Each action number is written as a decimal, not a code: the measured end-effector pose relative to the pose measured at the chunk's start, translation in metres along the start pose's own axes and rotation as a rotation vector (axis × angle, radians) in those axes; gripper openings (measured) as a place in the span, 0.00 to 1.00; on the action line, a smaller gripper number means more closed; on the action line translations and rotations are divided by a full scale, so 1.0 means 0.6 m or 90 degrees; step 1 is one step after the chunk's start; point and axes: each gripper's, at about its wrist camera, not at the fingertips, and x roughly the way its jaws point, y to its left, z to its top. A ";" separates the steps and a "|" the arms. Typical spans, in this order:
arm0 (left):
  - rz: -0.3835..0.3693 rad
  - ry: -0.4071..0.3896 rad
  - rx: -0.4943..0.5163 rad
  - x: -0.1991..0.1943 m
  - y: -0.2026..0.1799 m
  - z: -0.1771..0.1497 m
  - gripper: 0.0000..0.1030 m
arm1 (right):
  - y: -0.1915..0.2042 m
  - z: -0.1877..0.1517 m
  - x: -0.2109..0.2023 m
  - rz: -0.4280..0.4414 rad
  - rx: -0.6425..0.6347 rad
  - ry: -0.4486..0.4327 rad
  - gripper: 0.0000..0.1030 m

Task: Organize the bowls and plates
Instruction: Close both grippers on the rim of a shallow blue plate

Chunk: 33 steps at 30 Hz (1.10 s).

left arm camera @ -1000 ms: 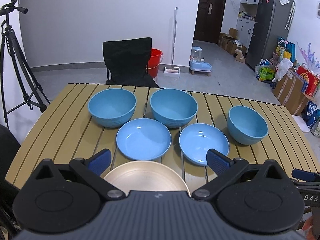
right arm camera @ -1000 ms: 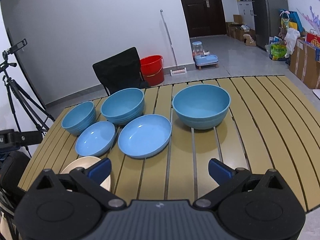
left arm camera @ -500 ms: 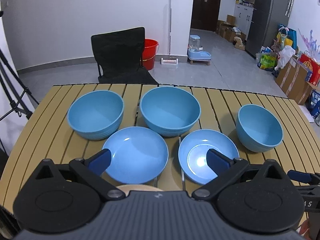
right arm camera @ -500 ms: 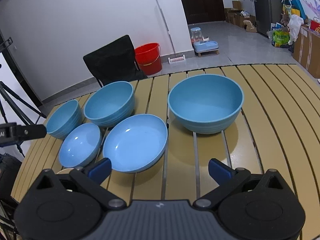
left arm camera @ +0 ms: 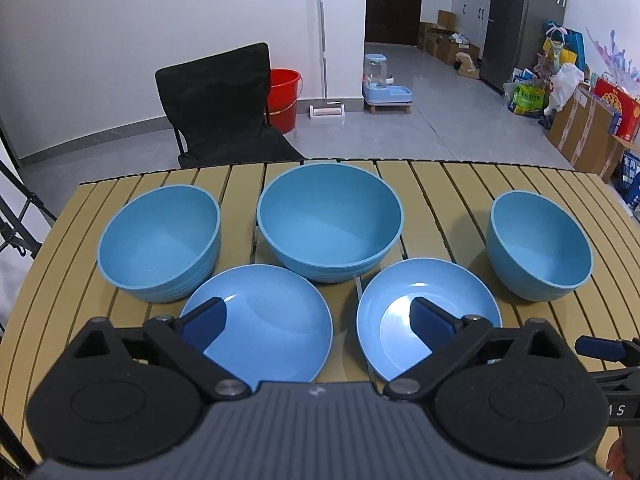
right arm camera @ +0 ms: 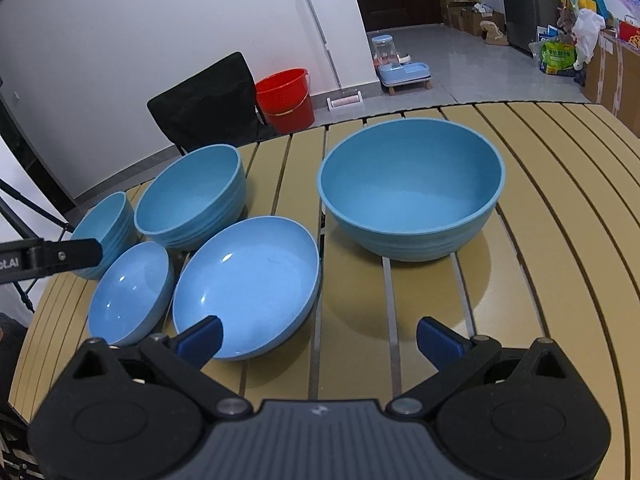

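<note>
left gripper [left arm camera: 316,316], jaws wide and closing on nothing, hangs over two plates [left arm camera: 262,322] before the middle bowl [left arm camera: 329,220]. right gripper [right arm camera: 318,336], spread and empty, faces the right bowl [right arm camera: 410,190].

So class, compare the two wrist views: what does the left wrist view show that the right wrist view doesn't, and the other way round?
Left wrist only: both fingers of the left gripper seen from behind. Its jaws are closing with nothing between them, above the two plates.
Right wrist only: both fingers of the right gripper, spread wide over bare table and holding nothing.
Both: the large bowl with two more bowls, those plates, the black chair and the red bucket.
</note>
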 end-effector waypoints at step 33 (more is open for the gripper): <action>-0.109 0.145 0.010 0.171 -0.019 0.034 0.36 | -0.027 0.029 0.100 0.051 0.075 0.039 0.37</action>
